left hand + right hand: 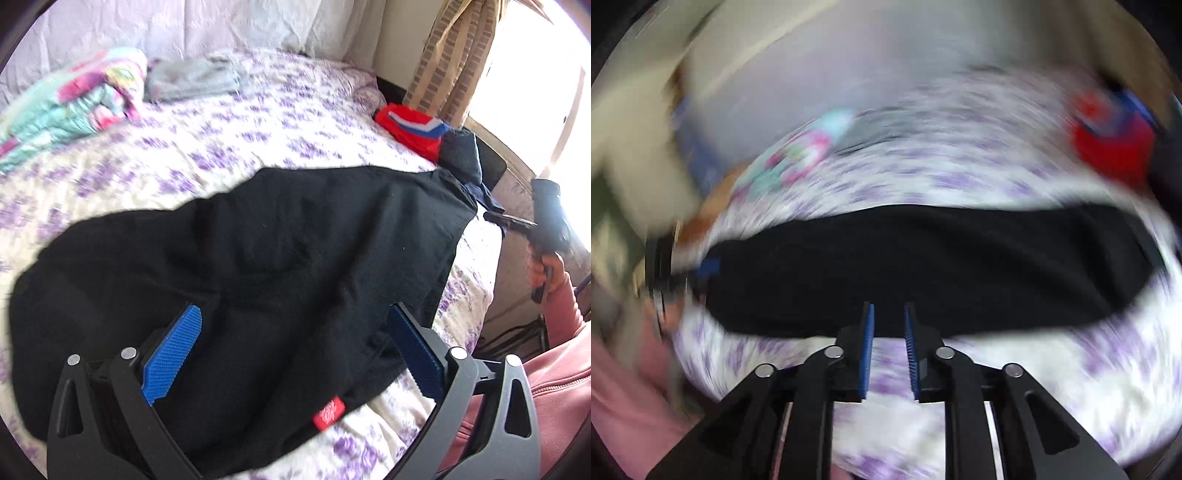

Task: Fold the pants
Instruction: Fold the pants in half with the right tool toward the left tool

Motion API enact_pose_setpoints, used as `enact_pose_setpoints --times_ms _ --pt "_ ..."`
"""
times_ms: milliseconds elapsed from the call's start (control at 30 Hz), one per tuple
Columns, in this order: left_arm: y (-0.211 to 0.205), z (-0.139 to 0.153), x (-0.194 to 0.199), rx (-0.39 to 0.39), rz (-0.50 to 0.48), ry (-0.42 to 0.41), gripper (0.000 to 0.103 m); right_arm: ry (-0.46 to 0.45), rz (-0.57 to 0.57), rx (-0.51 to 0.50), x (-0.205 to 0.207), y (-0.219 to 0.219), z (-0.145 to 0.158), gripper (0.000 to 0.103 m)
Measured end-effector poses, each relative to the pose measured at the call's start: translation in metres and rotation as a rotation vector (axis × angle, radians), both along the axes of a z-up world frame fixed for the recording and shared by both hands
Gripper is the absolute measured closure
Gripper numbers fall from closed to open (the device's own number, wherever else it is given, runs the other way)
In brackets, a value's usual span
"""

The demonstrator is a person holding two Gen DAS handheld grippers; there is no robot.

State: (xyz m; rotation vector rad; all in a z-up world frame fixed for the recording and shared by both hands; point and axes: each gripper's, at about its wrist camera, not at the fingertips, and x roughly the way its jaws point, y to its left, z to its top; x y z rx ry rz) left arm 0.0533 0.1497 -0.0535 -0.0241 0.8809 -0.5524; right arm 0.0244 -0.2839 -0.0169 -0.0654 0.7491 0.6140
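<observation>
1. Nearest, the left gripper (295, 350) hangs just over the black pants (240, 266), jaws spread wide, nothing between the blue pads (171, 354).
2. The right gripper (889, 350) shows a narrow gap between its jaws, with only bedsheet (1052, 387) behind it; its view is smeared.
3. The pants lie flat on the floral bedsheet, running from 8 o'clock to 2 o'clock in the left view, with a red tag (328, 412) at 6 o'clock.
4. They look soft, light and limp, likely to sag, so I'd pinch the hem corners at both ends.
5. Farther off sit red clothing (410, 129) at 1 o'clock and a colourful quilt (74, 107) at 10 o'clock.
</observation>
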Motion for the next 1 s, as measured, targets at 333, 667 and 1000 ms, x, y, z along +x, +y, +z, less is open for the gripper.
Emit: enact_pose_setpoints --times_ms 333,667,1000 --pt "0.058 0.006 -0.046 0.041 0.191 -0.021 0.005 -0.284 0.551 -0.435 -0.025 0.205 -0.048 0.088" --pt "0.072 0.003 -0.063 0.065 0.224 -0.036 0.005 -0.410 0.534 -0.583 -0.030 0.212 -0.051 0.100" --pt "0.079 0.007 -0.071 0.044 0.235 -0.063 0.005 -0.317 0.588 -0.557 -0.058 0.201 -0.054 0.100"
